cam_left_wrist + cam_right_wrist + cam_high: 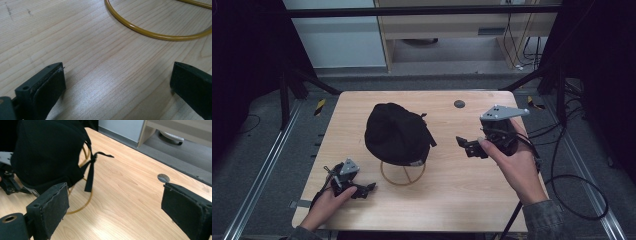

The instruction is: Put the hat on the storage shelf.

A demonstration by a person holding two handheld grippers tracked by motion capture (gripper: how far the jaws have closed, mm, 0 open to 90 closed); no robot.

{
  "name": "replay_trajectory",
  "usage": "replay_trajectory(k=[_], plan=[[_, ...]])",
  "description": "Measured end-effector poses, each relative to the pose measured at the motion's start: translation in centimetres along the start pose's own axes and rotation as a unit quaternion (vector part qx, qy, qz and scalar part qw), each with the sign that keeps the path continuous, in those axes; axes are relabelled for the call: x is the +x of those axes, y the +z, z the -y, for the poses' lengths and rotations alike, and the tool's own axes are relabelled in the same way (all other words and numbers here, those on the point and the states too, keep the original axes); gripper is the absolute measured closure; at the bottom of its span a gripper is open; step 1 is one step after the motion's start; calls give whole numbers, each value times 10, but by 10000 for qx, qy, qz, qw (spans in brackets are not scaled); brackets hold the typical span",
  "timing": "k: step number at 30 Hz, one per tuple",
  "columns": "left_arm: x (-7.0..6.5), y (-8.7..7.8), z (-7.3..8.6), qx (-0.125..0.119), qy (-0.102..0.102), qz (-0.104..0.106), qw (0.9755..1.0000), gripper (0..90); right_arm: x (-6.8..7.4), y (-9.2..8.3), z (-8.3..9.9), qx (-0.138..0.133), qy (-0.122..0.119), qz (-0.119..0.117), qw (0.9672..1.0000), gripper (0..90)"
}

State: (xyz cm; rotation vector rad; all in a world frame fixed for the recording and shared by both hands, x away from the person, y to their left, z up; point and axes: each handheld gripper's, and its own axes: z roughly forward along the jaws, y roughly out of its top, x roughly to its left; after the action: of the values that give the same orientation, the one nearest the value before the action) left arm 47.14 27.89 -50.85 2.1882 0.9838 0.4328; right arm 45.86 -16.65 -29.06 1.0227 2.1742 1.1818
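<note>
My left gripper (pixel 371 187) sits low on the worktop (pixel 462 200), fingers spread wide and holding nothing. The yellow ring stand (pixel 402 176) is just ahead of it, to its right. On that stand sits the black cap (pixel 396 132), in the middle of the worktop, with its strap (pixel 90 173) hanging on the side facing my right gripper (pixel 464 145). That gripper hovers near, pointing left at the cap, fingers also spread wide and empty. I see a small tag on the cap's edge, but it is too tiny to read.

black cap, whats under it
The black cap sits on a yellow wire stand; its ring base rests on the table. The cap covers the stand's upper part.
</note>
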Motion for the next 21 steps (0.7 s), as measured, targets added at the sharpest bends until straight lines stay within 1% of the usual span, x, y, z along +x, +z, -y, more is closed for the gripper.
replay_trajectory(k=[7, 12, 13, 17, 19, 21], plan=[[0, 0, 0, 0, -6, -2, 10000, 0, -5, -4, 17, 16, 23, 83, 10000, 89], [0, 0, 0, -1, -5, -2, 10000, 0, -8, -5, 32, 2, 72, 46, 10000, 92], [0, 0, 0, -1, -4, -2, 10000, 0, -8, -5, 35, 0, 49, 50, 10000, 91], [0, 0, 0, -2, -3, -4, 10000, 0, -10, -4, 45, 31, 118, 78, 9999, 93], [0, 0, 0, -1, -2, -8, 10000, 0, -12, -2, 50, 8, 176, 123, 9998, 97], [0, 0, 0, -1, -3, -12, 10000, 0, -14, 0, 55, 44, 249, 175, 9995, 98]])
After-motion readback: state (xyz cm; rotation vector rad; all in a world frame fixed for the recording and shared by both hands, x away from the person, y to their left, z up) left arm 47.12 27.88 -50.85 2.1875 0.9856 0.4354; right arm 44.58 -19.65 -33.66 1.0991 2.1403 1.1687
